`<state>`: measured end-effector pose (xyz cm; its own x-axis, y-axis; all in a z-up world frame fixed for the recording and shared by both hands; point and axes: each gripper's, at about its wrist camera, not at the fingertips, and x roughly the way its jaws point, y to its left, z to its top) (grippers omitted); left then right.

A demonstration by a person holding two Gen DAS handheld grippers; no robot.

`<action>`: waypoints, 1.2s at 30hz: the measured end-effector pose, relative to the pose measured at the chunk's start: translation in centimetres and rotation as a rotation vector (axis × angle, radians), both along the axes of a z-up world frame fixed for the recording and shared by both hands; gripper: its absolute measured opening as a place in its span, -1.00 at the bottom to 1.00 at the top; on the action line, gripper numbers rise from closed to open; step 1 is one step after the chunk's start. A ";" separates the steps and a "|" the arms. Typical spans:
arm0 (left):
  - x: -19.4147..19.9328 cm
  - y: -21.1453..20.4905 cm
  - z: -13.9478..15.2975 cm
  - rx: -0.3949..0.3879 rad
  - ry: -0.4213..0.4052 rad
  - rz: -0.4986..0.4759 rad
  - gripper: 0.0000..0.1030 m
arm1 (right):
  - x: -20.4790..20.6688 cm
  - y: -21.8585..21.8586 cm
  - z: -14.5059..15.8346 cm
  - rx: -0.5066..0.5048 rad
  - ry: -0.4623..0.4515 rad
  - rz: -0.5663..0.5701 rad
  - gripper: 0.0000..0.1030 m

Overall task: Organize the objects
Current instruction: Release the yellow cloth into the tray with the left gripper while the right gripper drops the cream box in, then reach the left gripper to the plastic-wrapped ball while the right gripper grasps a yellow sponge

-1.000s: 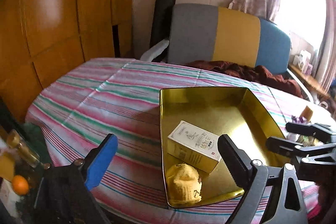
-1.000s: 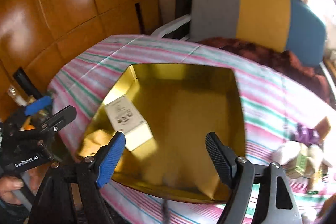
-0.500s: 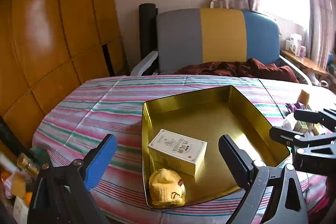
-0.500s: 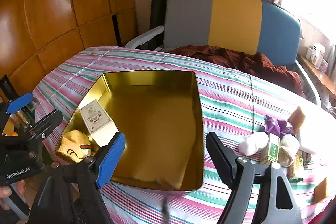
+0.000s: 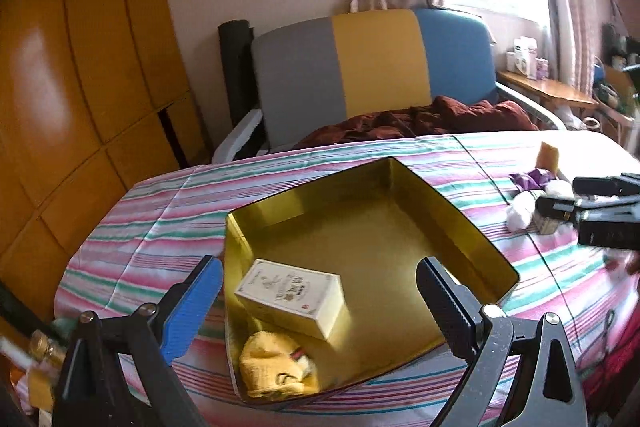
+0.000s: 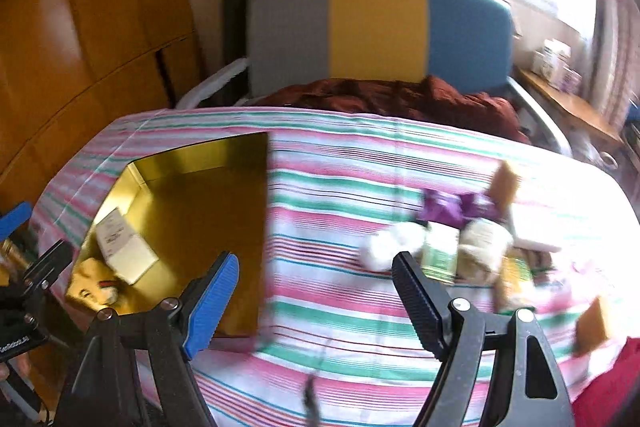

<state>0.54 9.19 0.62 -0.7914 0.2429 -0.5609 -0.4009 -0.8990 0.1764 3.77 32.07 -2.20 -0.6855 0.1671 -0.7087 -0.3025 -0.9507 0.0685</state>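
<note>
Both my tools, left tool (image 5: pixel 318 301) and right tool (image 6: pixel 314 297), gape empty. Fetching step: next, the right must reach the white fluffy ball (image 6: pixel 386 245) at right of frame for the gold metal tin (image 6: pixel 192 211).

Gold tin (image 5: pixel 472 227) holds white box (image 5: pixel 292 291), yellow cloth (image 5: pixel 276 367); trinkets (image 6: pixel 440 243) lie beside

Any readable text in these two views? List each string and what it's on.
Left gripper body, white print cut off by the picture edge: only "Robot.AI" can be made out.
White box in the gold tray: printed emblem and dark characters, too small to read.
Box label in the right wrist view: blurred, unreadable.
Green packet on the striped tablecloth: blurred, unreadable.
</note>
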 end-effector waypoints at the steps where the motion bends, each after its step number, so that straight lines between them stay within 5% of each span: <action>1: 0.1 0.3 0.0 -0.003 -0.001 -0.011 0.90 | 0.5 0.8 0.0 0.000 0.001 -0.021 0.56; 13: 0.6 6.3 -1.0 -0.018 -0.072 -0.198 0.90 | 7.8 13.3 0.7 -0.052 0.019 -0.345 0.56; 21: 2.1 12.2 -1.6 -0.009 -0.121 -0.405 0.90 | 13.5 19.8 1.6 -0.120 0.072 -0.548 0.59; 25: 2.8 15.8 -2.2 0.006 -0.177 -0.527 0.90 | 14.8 20.8 1.3 -0.118 0.062 -0.568 0.59; 30: 3.1 20.7 -3.7 -0.001 -0.278 -0.656 0.49 | 16.2 20.8 1.1 -0.103 0.044 -0.551 0.59; 36: 4.0 26.5 -5.0 0.013 -0.379 -0.792 0.40 | 17.8 22.3 1.4 -0.081 0.035 -0.579 0.59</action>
